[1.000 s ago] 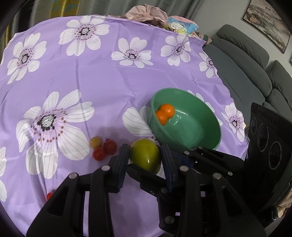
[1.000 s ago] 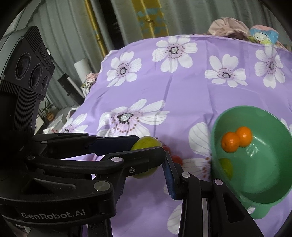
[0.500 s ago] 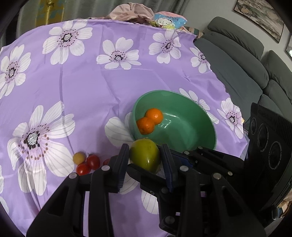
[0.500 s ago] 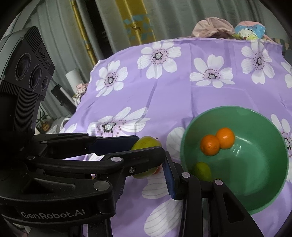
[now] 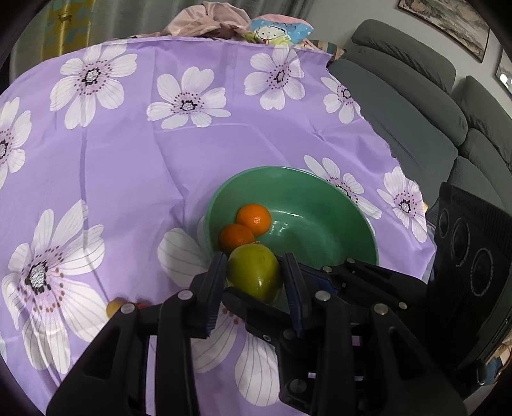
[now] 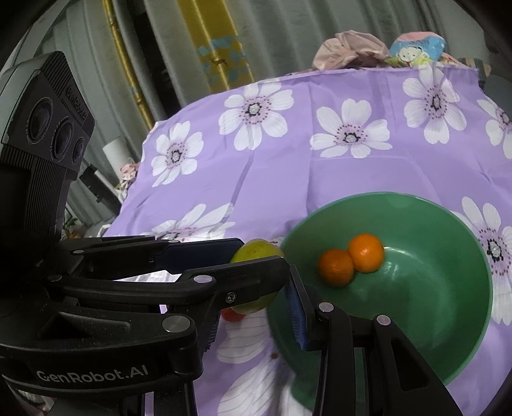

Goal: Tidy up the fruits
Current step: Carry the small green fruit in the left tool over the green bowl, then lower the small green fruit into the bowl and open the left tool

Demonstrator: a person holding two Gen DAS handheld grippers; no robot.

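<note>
My left gripper [image 5: 254,276] is shut on a yellow-green fruit [image 5: 253,272] and holds it over the near rim of a green bowl [image 5: 320,195]. Two oranges [image 5: 246,227] lie inside the bowl. In the right wrist view the left gripper [image 6: 256,265] comes in from the left with the same fruit [image 6: 256,251] beside the bowl [image 6: 448,288], where the oranges [image 6: 350,257] show again. My right gripper [image 6: 252,316] is open and empty, with its right finger [image 6: 296,313] over the bowl's near edge.
The table wears a purple cloth with white flowers [image 5: 144,160]. Small tomatoes [image 6: 232,315] and a yellow one [image 5: 113,307] lie on the cloth left of the bowl. A grey sofa [image 5: 432,112] stands to the right. Bundled cloths [image 5: 224,22] sit at the far edge.
My left gripper has carried the yellow-green fruit from beside the tomatoes rightward to the bowl's rim. The right gripper has moved along toward the bowl and stays open.
</note>
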